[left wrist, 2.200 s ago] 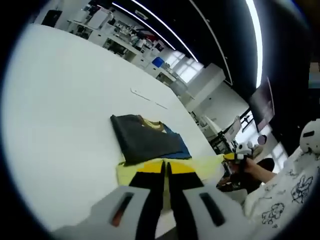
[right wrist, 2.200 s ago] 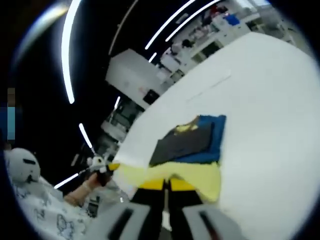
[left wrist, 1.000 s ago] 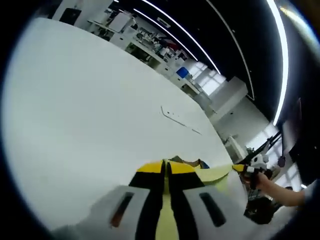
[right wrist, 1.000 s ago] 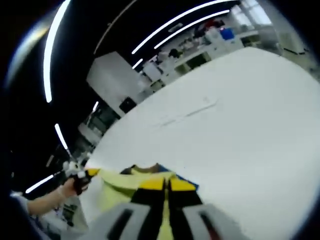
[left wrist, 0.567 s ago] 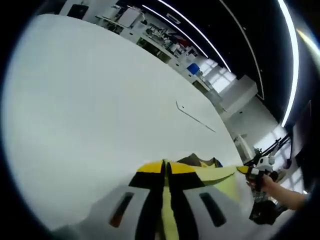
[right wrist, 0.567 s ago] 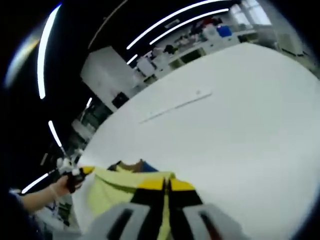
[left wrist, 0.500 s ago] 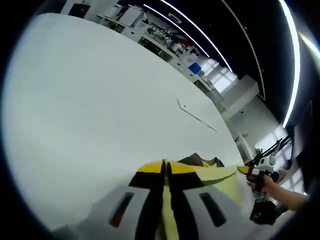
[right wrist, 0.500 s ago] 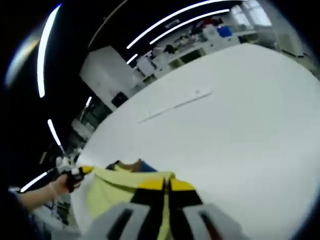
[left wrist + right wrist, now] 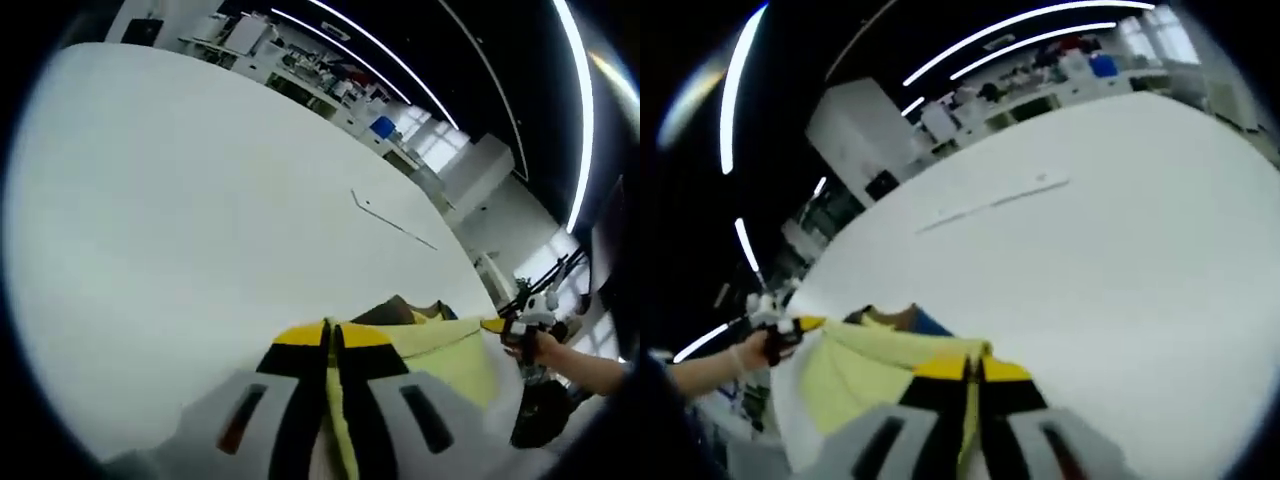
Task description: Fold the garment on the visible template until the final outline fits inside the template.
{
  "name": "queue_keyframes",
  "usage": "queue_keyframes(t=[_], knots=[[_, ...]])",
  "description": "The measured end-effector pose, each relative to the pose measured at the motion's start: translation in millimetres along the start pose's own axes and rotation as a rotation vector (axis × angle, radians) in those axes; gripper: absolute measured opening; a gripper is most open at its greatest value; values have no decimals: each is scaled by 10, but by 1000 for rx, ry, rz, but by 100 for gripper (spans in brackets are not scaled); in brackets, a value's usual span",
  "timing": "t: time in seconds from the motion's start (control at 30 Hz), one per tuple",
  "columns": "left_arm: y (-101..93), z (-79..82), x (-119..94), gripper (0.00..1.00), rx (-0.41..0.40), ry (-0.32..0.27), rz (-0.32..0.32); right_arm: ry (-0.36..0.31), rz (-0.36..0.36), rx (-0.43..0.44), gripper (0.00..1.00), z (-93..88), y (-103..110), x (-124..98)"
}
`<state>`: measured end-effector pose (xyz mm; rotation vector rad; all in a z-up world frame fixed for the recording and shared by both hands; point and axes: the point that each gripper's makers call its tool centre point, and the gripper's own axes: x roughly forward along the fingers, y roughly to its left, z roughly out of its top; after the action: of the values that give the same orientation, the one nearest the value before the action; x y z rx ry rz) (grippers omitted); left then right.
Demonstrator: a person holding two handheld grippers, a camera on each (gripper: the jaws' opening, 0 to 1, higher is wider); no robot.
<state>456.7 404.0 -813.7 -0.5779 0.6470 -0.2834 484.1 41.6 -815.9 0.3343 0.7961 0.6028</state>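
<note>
Right now both tongs hold the same edge of the garment point(image 9: 440, 350), one at each end. The left tongs point(image 9: 333, 335) are squeezed tight on a yellow corner, and so are the right tongs point(image 9: 972, 368). In the left gripper view the right tongs show far off at the other corner, with a hand point(image 9: 548, 352) behind them. In the right gripper view the left tongs sit at the far corner in the same way.

The yellow cloth stretches in a long line from one pair of tongs to the other. That line is the thing to watch. The folded part of the garment, dark with a bit of blue, lies just past the yellow edge, straight ahead of both tongs, on the white surface point(image 9: 180, 200). So the held edge likely has to travel forward, over that folded part.

Both hands are low and near the surface, well apart, pointing forward. A thin marked line point(image 9: 392, 222) lies farther off; it may be part of the template.
</note>
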Motion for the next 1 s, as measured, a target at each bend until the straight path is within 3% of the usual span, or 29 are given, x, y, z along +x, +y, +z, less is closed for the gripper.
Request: queue_keyframes(t=[0.1,0.27,0.37,0.43,0.47,0.53,0.73,0.9,1.0], knots=[[-49,1,-7,10,40,4,-26,-10,15,8,19,30,3,-3],[-124,-18,-47,39,121,2,-59,-26,28,-76,40,52,11,-1],[-240,-56,-79,53,171,9,-122,-22,38,-137,57,31,13,-15],[-312,-40,-68,72,209,9,-173,-24,42,-190,64,12,39,-27],[-315,-67,-90,81,218,12,-162,-19,44,-197,69,-5,54,-32],[-361,-67,-125,92,280,3,-194,-27,53,-220,74,7,66,-37],[-473,-122,-238,99,334,24,-232,-10,65,-271,93,-83,153,-55],[-643,-246,-334,99,374,56,-280,7,101,-315,95,-143,239,-96],[-631,-278,-339,98,381,68,-292,9,122,-322,93,-174,335,-121]])
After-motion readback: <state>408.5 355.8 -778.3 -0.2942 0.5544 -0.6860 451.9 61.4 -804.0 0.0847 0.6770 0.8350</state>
